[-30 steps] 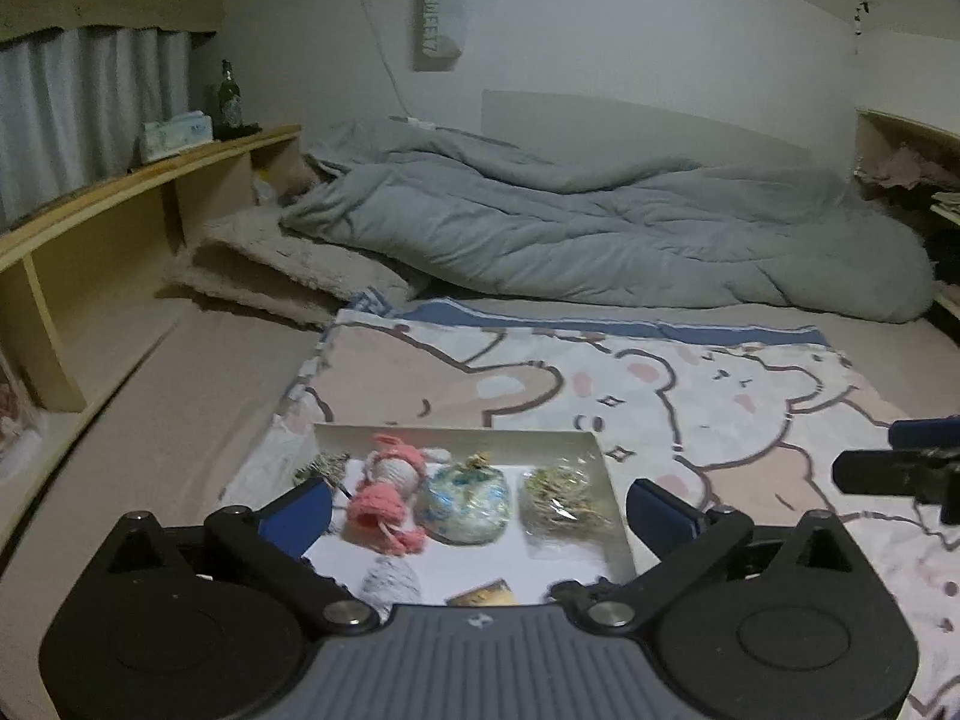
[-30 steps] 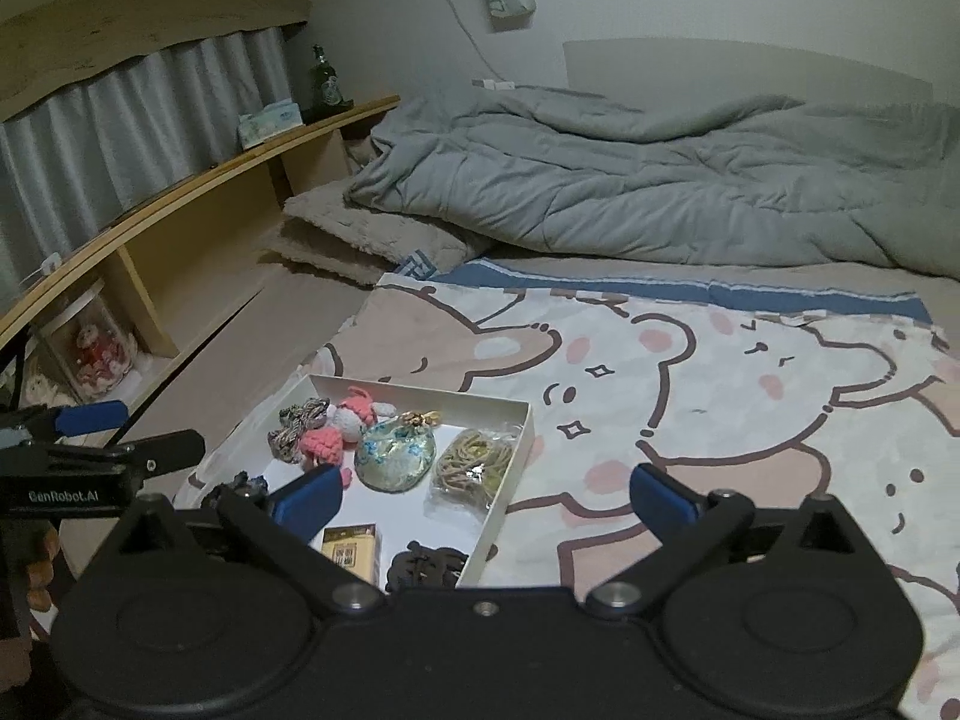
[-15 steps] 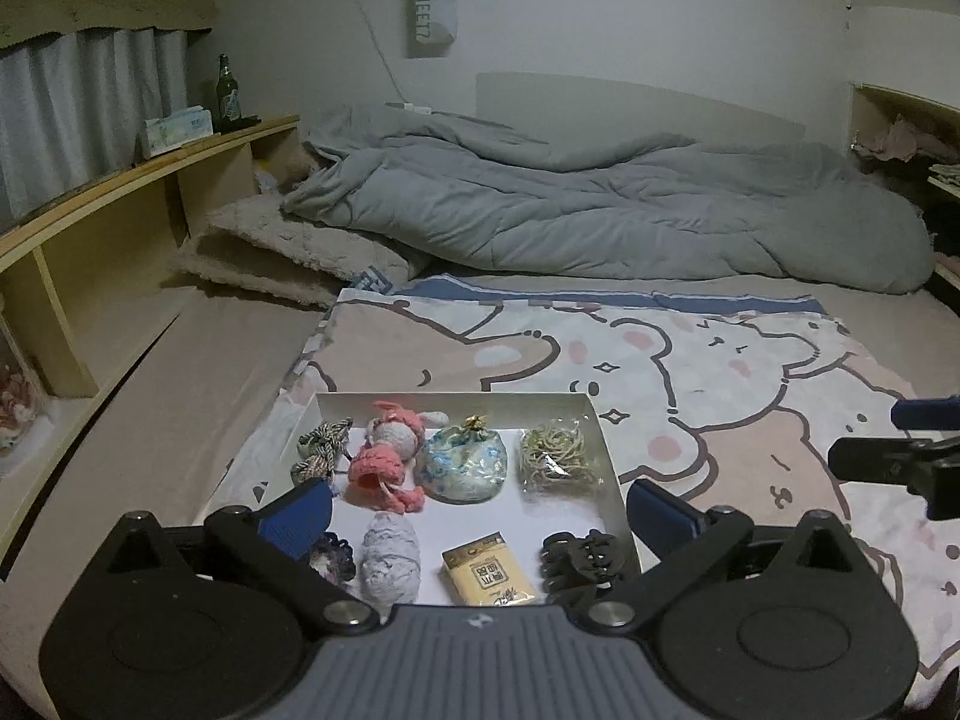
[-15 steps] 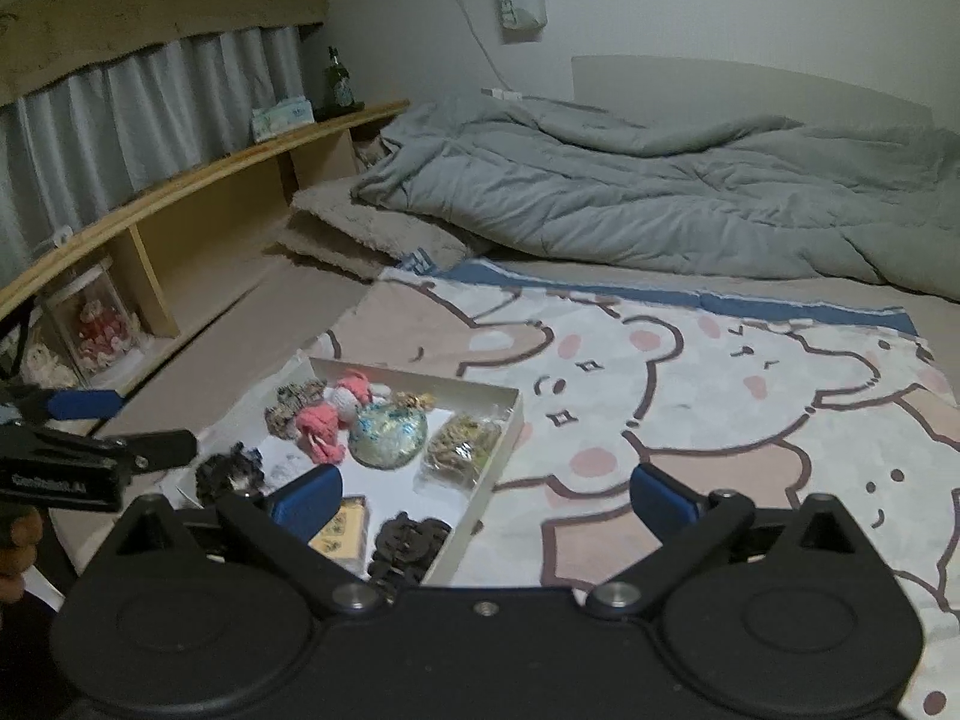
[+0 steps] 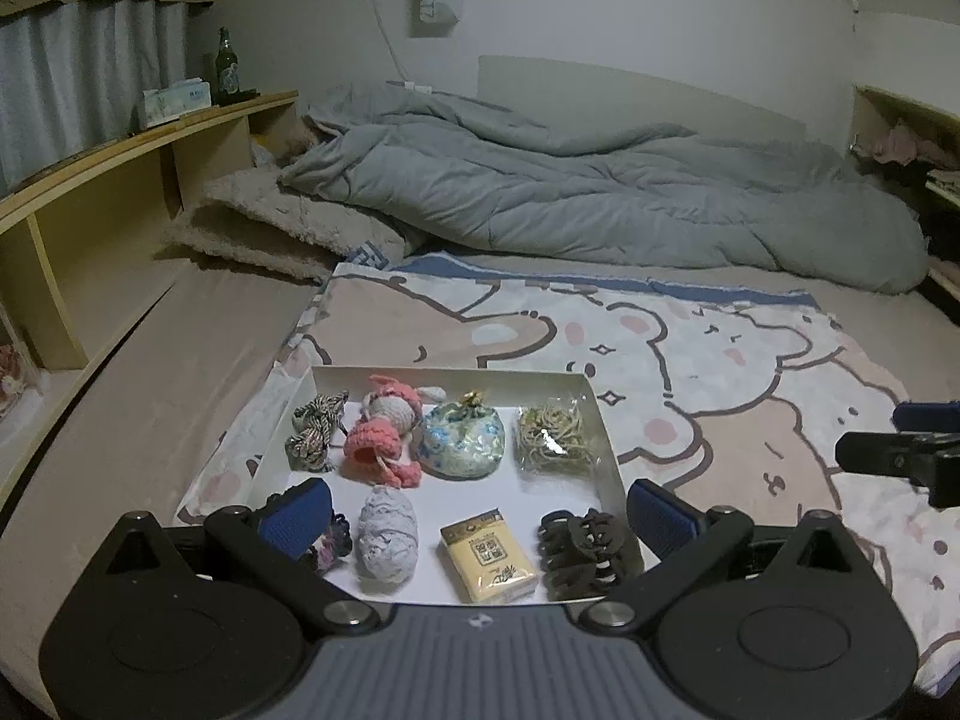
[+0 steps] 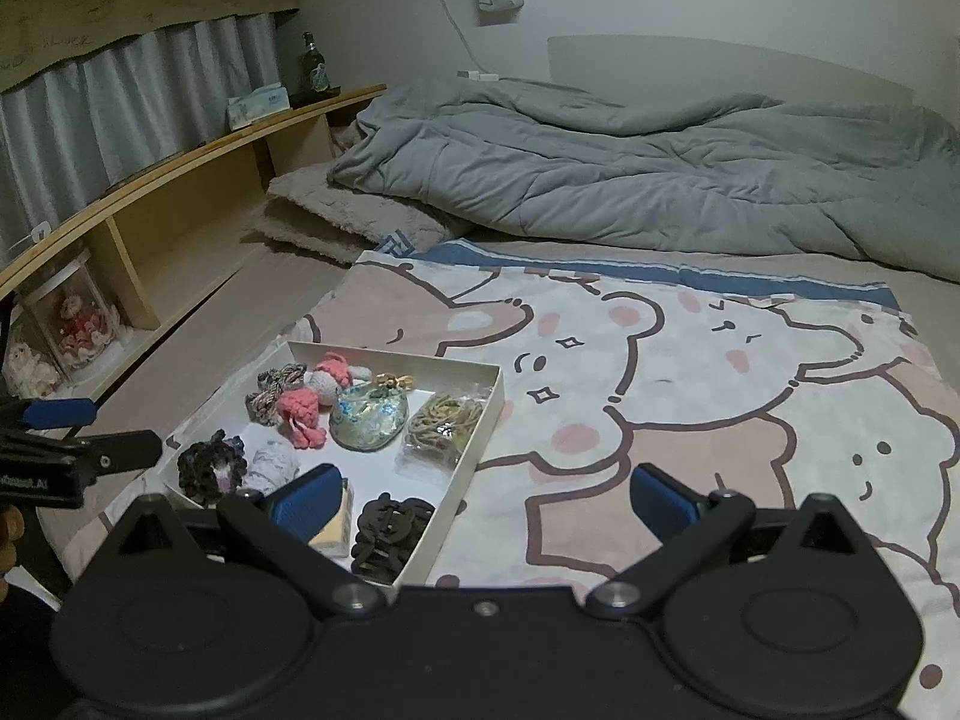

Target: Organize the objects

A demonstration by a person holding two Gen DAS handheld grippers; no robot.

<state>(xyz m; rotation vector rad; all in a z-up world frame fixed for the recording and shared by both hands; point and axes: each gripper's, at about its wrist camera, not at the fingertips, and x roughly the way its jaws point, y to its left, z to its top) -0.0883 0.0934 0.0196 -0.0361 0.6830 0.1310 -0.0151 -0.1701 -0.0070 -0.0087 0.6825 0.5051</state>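
Note:
A shallow white box (image 5: 591, 414) (image 6: 480, 420) lies on a cartoon bear blanket (image 5: 690, 360). In it are a pink crochet doll (image 5: 375, 438), a floral pouch (image 5: 462, 447), a bag of hair ties (image 5: 552, 438), a striped scrunchie (image 5: 315, 429), a grey scrunchie (image 5: 387, 540), a yellow packet (image 5: 486, 555), a dark claw clip (image 5: 585, 543) and a dark scrunchie (image 6: 210, 468). My left gripper (image 5: 474, 513) is open and empty above the box's near edge. My right gripper (image 6: 483, 498) is open and empty over the box's right side.
A grey duvet (image 5: 600, 192) is heaped at the far end of the bed, with a beige pillow (image 5: 270, 228) to its left. A wooden shelf (image 5: 120, 150) runs along the left with a bottle (image 5: 226, 66) and a tissue box (image 5: 176, 101).
Both grippers have drawn back and up, so the whole box and its near row of objects now show. Both stay open and empty.

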